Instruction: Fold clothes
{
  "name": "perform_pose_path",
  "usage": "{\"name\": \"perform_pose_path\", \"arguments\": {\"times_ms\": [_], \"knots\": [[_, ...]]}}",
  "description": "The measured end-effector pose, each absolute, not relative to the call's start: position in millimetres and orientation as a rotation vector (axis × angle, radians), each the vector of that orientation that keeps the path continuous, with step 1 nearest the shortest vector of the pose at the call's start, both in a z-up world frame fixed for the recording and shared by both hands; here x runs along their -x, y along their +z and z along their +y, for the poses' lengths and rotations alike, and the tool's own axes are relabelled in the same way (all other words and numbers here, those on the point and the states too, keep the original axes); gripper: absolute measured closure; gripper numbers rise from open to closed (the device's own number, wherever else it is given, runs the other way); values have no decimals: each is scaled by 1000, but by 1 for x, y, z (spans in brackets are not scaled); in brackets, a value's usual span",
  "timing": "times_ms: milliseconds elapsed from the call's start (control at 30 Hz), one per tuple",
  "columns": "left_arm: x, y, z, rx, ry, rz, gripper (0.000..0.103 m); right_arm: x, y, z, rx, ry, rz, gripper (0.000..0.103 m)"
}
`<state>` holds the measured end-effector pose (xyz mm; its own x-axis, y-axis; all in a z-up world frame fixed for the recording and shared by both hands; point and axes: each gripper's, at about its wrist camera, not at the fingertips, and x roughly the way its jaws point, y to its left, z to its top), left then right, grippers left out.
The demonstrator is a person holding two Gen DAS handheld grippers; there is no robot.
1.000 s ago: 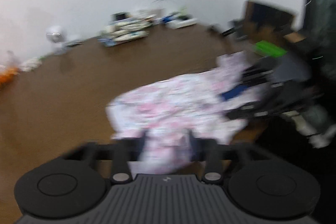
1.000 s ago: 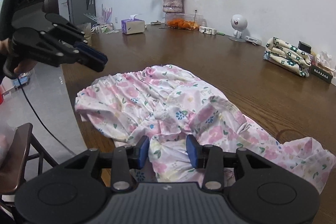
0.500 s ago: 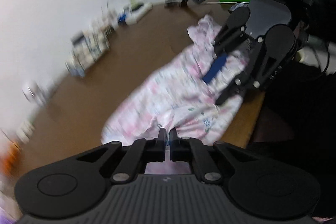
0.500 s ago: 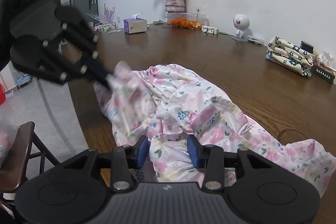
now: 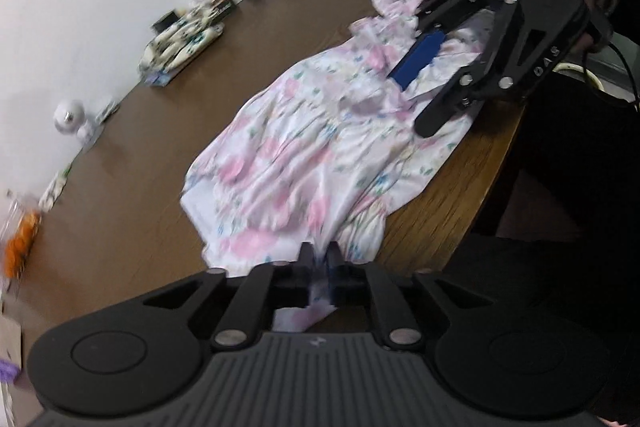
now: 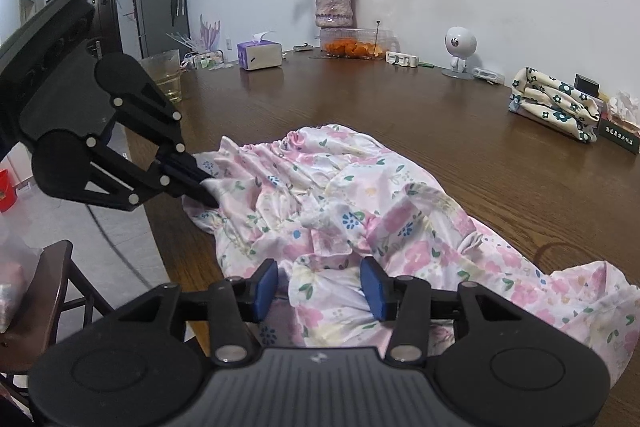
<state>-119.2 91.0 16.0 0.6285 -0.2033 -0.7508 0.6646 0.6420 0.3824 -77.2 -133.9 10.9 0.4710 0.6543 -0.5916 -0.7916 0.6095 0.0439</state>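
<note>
A pink floral garment (image 5: 304,155) (image 6: 360,211) lies crumpled on the brown wooden table (image 6: 400,107). My left gripper (image 5: 320,259) is shut on one edge of the garment at the near end; the right wrist view shows that left gripper (image 6: 208,193) pinching the cloth by the table's left edge. My right gripper (image 6: 320,285) stands open low over the other end of the garment, with a fold of cloth lying between its blue pads (image 6: 266,283). In the left wrist view the right gripper (image 5: 424,91) shows open above the cloth.
A folded cream floral cloth (image 6: 556,107) lies at the far right by the wall. A vase of flowers (image 6: 334,7), a tissue box (image 6: 259,55), a tub of orange pieces (image 6: 352,47), a white figurine (image 6: 460,51) and a glass (image 6: 166,75) line the far side. A wooden chair (image 6: 48,287) stands at the left.
My left gripper went from open in the air to shut on the garment's edge and has drawn it out toward the table edge. My right gripper has stayed open over the cloth.
</note>
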Motion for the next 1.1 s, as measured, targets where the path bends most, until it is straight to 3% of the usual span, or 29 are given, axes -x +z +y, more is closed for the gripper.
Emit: {"name": "perform_pose_path", "arguments": {"times_ms": [100,233,300,533,700,833,933,1100], "knots": [[125,29,103,-657,-524,763,68,79,10,-132,252,893,605,54],[136,63,124,-450,-490,661,60,82,9,-127,261,888,599,48],[143,71,121,-367,-545,618,51,83,9,-125,267,885,597,45],[128,48,89,-342,-641,649,49,86,28,-146,177,885,551,45],[113,36,81,-342,-627,702,46,106,51,-192,173,834,392,28],[103,30,78,-358,-620,742,44,124,56,-213,248,763,264,27],[102,25,75,-367,-610,754,36,130,60,-224,306,738,215,25],[97,17,68,-390,-571,814,34,134,56,-249,371,732,177,19]]}}
